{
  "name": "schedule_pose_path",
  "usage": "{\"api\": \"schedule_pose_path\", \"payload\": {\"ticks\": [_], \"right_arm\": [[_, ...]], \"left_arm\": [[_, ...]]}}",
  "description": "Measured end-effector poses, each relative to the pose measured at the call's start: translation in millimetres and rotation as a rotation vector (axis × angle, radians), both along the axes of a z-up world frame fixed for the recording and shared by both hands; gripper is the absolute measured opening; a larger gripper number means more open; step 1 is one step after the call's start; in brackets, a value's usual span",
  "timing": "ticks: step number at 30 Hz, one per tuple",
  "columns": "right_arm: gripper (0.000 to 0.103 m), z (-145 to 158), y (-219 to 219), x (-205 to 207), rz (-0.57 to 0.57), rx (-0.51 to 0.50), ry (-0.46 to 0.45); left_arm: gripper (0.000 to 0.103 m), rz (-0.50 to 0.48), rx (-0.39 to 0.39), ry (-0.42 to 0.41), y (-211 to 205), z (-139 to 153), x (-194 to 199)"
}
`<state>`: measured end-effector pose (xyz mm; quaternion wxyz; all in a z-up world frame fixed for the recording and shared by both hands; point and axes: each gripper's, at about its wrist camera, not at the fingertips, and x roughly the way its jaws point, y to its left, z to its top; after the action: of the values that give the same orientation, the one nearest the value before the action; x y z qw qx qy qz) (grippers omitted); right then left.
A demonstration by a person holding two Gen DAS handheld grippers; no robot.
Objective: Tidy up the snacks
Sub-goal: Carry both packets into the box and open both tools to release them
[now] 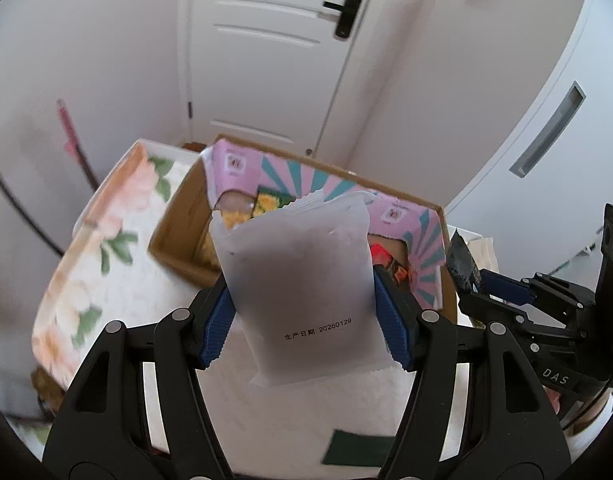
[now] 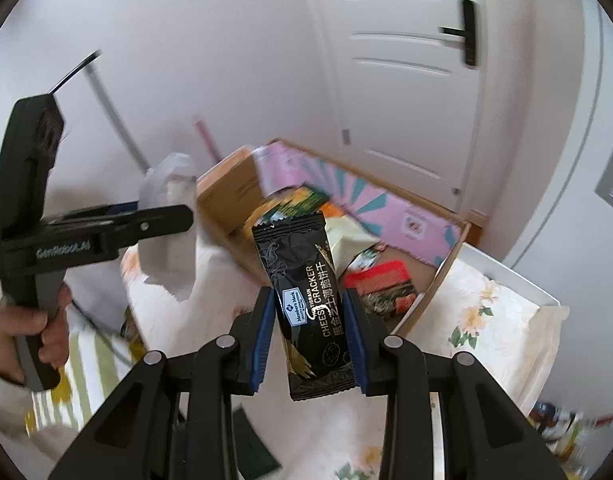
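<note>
A table under a floral cloth carries an open cardboard box at its far edge, its pink inner flaps up and mixed snack packs lying inside. Both grippers hang above the near side of the box. The left gripper is clamped on a frosted white packet — upright, date print facing the camera. The right gripper is clenched on a black cheese cracker packet, tilted slightly. A hand grips the left tool's handle.
</note>
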<state>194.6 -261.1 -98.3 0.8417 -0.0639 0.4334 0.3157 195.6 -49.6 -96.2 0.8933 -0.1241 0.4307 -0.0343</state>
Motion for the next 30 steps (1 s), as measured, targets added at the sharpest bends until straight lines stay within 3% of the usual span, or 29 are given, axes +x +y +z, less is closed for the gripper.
{"api": "schedule_pose_path", "payload": {"ticks": [12, 19, 20, 21, 23, 25, 30], "right_arm": [[0.031, -15, 31, 42, -0.373, 0.003, 0.081], [0.031, -30, 38, 49, -0.500, -0.004, 0.109], [0.031, -32, 39, 49, -0.508, -0.007, 0.112], [0.031, -34, 40, 49, -0.519, -0.011, 0.114], [0.031, -38, 41, 49, -0.536, -0.013, 0.122], [0.031, -40, 40, 50, -0.552, -0.006, 0.129], [0.031, -46, 30, 51, -0.598, 0.019, 0.151]], "left_arm": [[0.061, -0.273, 0.003, 0.131, 7, -36, 95], [0.061, -0.381, 0.037, 0.187, 0, -58, 112], [0.066, -0.387, 0.047, 0.180, -1, -59, 113], [0.082, -0.390, 0.057, 0.175, 0, -60, 112], [0.102, -0.382, 0.105, 0.151, -2, -58, 113], [0.103, -0.376, 0.130, 0.110, 0, -52, 110], [0.103, -0.356, 0.140, 0.100, 13, -48, 101]]}}
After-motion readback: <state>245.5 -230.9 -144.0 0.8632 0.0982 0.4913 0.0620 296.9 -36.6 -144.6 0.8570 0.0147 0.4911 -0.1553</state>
